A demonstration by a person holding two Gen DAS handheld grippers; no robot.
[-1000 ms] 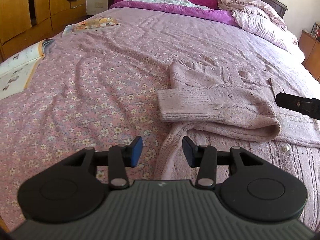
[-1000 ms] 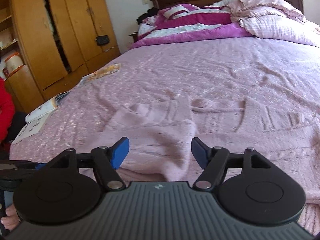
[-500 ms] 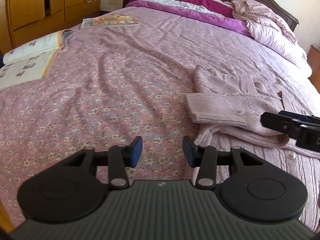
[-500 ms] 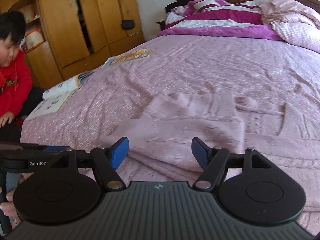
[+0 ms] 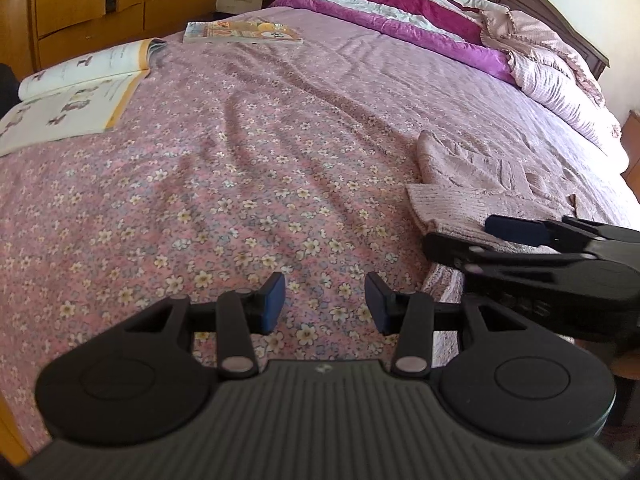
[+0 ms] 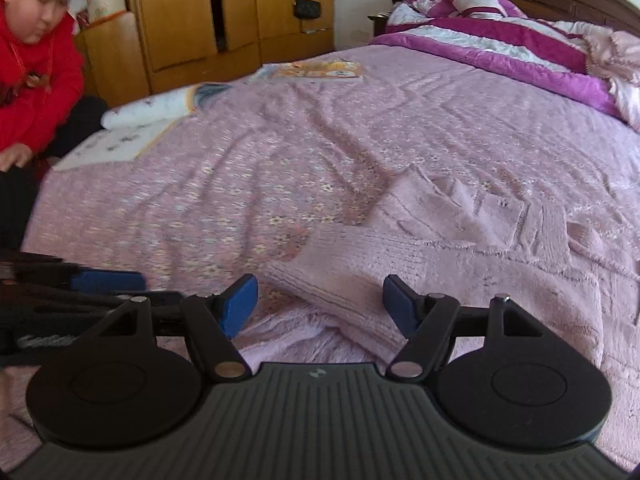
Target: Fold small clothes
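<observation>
**Both grippers over bed, pink cardigan lying part-folded**

Left gripper (image 5: 325, 303), black w/ blue pads, sits over the pink floral-print bedsheet (image 5: 224, 184). Jaws apart, nothing btwn them but sheet; pads not touching any cloth.

Right gripper (image 6: 320, 303), same black/blue build, is over the pale pink knitted cardigan (image 6: 460, 264). Its jaws have just been closing but are apart now, w/ a gap either side of the ribbed sleeve cuff (image 6: 320, 276) that lies in line btwn them. Pads not pressing the knit as far as can be seen. In the left wrist view the right gripper (image 5: 480, 236) comes in from the right edge, its fingers lying across the near part of the cardigan (image 5: 468, 180).

Cardigan lies flat on the right half of the bed, one sleeve folded across the body, cuff end pointing toward the bed's left side.

Far left on the sheet: an open illustrated book (image 5: 76, 96), and beyond it a closed colourful-cover book (image 5: 240, 32). Purple-and-white striped quilt (image 5: 400, 4) bunched at the headboard end. Wooden wardrobe (image 6: 240, 12) along the wall. A person in a red top (image 6: 36, 76) sits beside the bed, left edge of right wrist view.
</observation>
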